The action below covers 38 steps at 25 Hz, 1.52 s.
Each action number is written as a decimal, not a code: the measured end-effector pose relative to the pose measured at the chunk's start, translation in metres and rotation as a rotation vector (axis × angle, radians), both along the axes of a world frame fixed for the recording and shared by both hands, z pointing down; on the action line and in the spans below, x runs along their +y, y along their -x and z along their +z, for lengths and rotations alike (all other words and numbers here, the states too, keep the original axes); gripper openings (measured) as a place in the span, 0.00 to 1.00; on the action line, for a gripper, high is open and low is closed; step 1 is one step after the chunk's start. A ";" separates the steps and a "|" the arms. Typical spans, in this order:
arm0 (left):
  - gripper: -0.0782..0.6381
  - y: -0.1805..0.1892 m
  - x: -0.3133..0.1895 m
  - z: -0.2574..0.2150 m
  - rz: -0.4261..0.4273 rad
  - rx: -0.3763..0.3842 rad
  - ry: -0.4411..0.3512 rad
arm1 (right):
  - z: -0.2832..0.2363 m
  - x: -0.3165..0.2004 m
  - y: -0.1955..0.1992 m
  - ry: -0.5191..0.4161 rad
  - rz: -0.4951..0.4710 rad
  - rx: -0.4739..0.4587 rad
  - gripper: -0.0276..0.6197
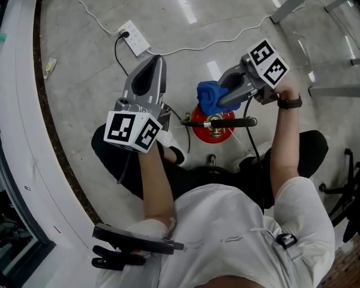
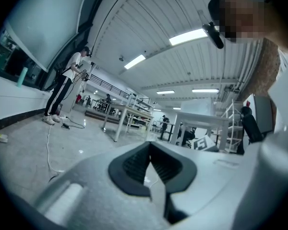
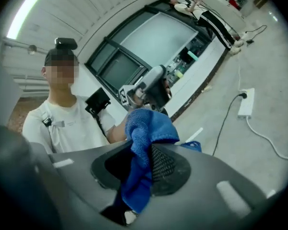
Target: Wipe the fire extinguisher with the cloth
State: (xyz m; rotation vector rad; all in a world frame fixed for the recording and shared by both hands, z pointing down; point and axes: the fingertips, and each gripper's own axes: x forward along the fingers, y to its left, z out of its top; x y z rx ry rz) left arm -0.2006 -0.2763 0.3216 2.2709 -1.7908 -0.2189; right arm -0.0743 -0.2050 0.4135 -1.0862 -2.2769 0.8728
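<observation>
Left forearm reaches forward from the body. The left gripper [image 1: 158,59] points to the far side above the floor [image 1: 78,89], left of the task's things. In the left gripper view its jaws [image 2: 150,150] meet at the tips with nothing between them.

The red fire extinguisher [image 1: 211,133] stands upright on the floor between the person's legs, its black handle [image 1: 228,123] lying across the top.

The blue cloth [image 1: 207,93] sits bunched at the extinguisher's far edge; contact cannot be confirmed.

Right forearm reaches forward, wrist turned inward. The right gripper [image 1: 223,98] points left, its jaws [image 3: 143,151] clamped on the cloth [image 3: 149,126].
</observation>
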 end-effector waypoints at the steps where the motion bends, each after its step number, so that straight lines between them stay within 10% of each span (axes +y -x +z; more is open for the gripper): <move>1: 0.11 0.000 0.000 0.003 0.003 0.002 -0.001 | 0.010 -0.001 0.003 0.019 0.009 0.034 0.18; 5: 0.11 -0.001 0.000 0.011 0.008 0.011 0.012 | 0.049 -0.023 0.023 0.104 0.110 0.130 0.18; 11: 0.11 0.009 -0.001 0.035 -0.008 0.039 0.058 | 0.267 -0.013 0.033 0.143 0.078 0.594 0.17; 17: 0.11 0.019 -0.005 0.065 -0.026 0.053 0.125 | 0.407 -0.004 0.051 0.148 0.178 0.698 0.18; 23: 0.11 0.031 -0.003 0.081 -0.040 0.050 0.116 | 0.450 0.004 0.057 -0.095 0.142 0.730 0.18; 28: 0.11 0.028 -0.001 0.057 -0.043 0.045 0.104 | 0.394 -0.017 0.059 -0.088 0.143 0.659 0.18; 38: 0.11 0.047 0.005 0.032 -0.093 0.031 0.046 | 0.013 -0.024 0.058 0.136 -0.160 0.057 0.18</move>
